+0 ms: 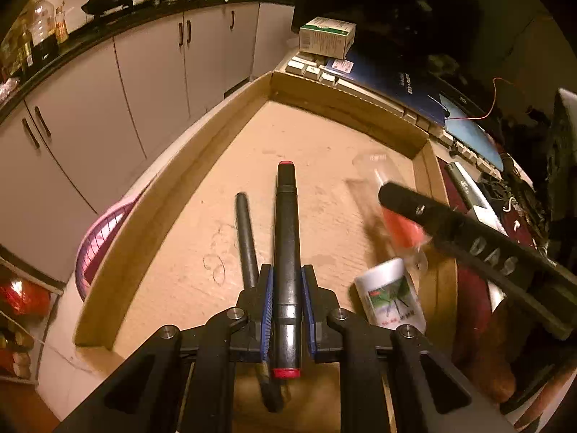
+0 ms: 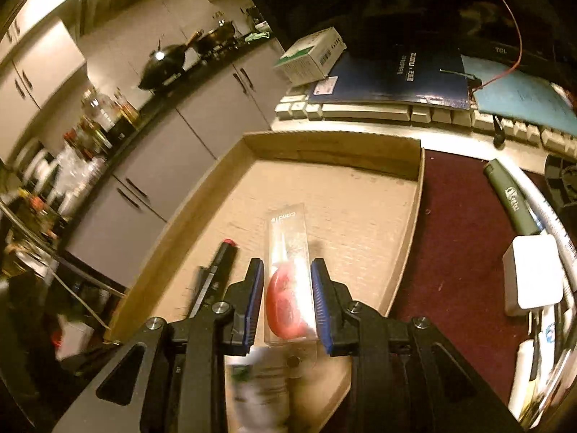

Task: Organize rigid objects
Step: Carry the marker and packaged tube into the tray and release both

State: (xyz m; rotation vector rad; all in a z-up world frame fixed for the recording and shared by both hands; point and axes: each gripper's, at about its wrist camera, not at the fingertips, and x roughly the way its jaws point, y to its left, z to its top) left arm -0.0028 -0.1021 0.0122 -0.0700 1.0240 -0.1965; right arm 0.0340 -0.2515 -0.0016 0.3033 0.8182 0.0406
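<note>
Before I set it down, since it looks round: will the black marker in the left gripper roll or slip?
Probably rolls: the marker looks like a smooth cylinder, and the tray floor is flat. It looks stiff, jutting straight out of the left gripper. Its glossy barrel may slip between the pads.

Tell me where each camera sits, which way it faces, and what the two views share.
Left wrist: rides the left gripper, looking forward and down into the cardboard tray; its fingers clamp a black marker.
Right wrist: rides the right gripper, facing the same tray; its fingers flank a clear packet holding something red.
Shared: tray, marker, packet, green-white box, keyboard, kitchen cabinets.
</note>
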